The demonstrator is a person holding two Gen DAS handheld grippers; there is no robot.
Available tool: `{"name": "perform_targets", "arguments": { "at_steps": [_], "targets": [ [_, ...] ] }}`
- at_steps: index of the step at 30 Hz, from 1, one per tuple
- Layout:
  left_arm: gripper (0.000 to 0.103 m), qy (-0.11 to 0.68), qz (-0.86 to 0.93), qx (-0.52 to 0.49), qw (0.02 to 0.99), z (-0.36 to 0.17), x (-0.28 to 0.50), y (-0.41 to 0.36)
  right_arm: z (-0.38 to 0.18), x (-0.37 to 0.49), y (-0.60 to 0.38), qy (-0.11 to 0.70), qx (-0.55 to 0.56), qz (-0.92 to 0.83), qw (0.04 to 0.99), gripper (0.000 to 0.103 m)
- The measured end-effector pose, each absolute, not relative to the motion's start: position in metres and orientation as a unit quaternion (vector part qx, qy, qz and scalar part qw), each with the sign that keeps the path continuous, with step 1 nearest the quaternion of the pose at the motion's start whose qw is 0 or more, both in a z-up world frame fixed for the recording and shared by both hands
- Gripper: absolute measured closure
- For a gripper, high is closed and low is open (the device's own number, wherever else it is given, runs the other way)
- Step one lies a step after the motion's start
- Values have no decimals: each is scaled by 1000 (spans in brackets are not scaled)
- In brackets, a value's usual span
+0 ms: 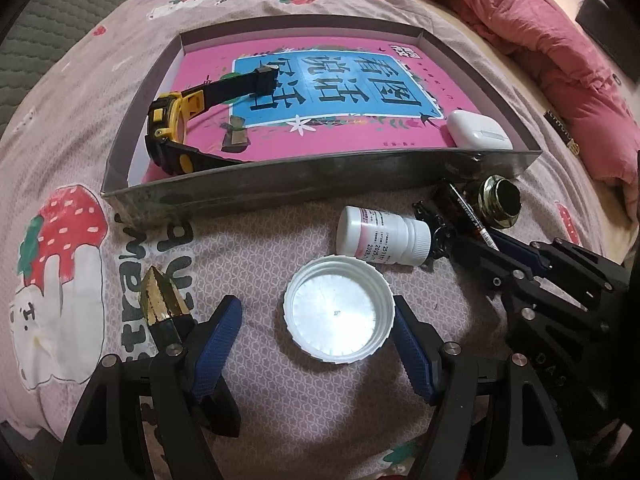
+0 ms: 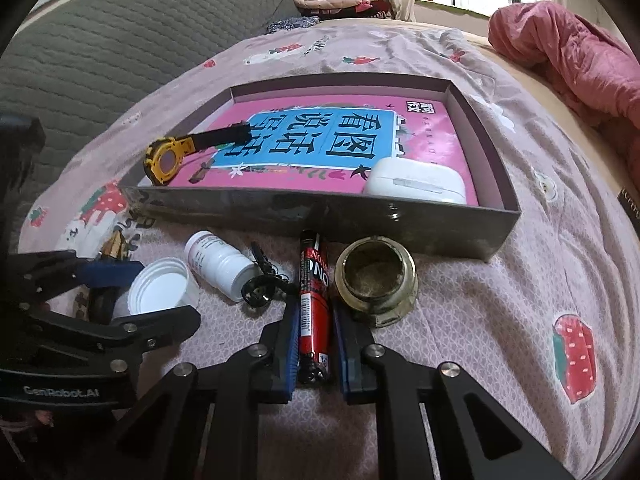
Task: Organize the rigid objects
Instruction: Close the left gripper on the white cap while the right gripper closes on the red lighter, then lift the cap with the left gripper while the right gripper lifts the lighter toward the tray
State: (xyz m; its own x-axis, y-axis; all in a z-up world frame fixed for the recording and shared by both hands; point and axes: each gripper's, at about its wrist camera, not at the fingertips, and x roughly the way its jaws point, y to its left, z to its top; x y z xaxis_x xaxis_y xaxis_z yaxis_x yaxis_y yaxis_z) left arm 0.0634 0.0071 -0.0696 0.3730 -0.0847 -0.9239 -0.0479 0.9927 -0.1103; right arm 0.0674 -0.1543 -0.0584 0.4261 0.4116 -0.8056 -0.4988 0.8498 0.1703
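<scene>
A shallow grey box (image 1: 280,184) (image 2: 440,224) lies on the bed with a pink book, a yellow-black watch (image 1: 172,128) (image 2: 168,160) and a white earbud case (image 1: 478,130) (image 2: 416,184) inside. My left gripper (image 1: 318,320) is open, its blue pads on either side of a white lid (image 1: 338,314) (image 2: 160,292). My right gripper (image 2: 314,320) has its pads close on both sides of a red and black marker (image 2: 314,300) (image 1: 468,216). A white pill bottle (image 1: 384,236) (image 2: 220,260) lies between them.
A brass ring fitting (image 2: 376,280) (image 1: 500,200) sits right of the marker. A black clip (image 2: 260,288) lies by the bottle. A gold cone-tipped object (image 1: 160,300) lies left of my left gripper. A pink quilt (image 1: 540,48) is heaped at right.
</scene>
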Motion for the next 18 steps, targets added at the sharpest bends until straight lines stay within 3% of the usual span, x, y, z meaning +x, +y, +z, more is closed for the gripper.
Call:
{"name": "perform_targets", "arguments": {
  "at_steps": [11, 13, 15, 18],
  "targets": [
    [29, 544, -8, -63, 837, -69, 61, 7, -47, 62, -167, 464, -7, 285, 839, 88],
    [44, 537, -6, -66, 841, -67, 60, 11, -46, 62, -168, 464, -3, 285, 839, 88],
    [51, 533, -3, -77, 843, -65, 59, 17, -46, 61, -168, 464, -2, 285, 839, 88],
    [52, 530, -10, -97, 843, -64, 59, 23, -45, 61, -168, 464, 0, 285, 839, 88]
  ]
}}
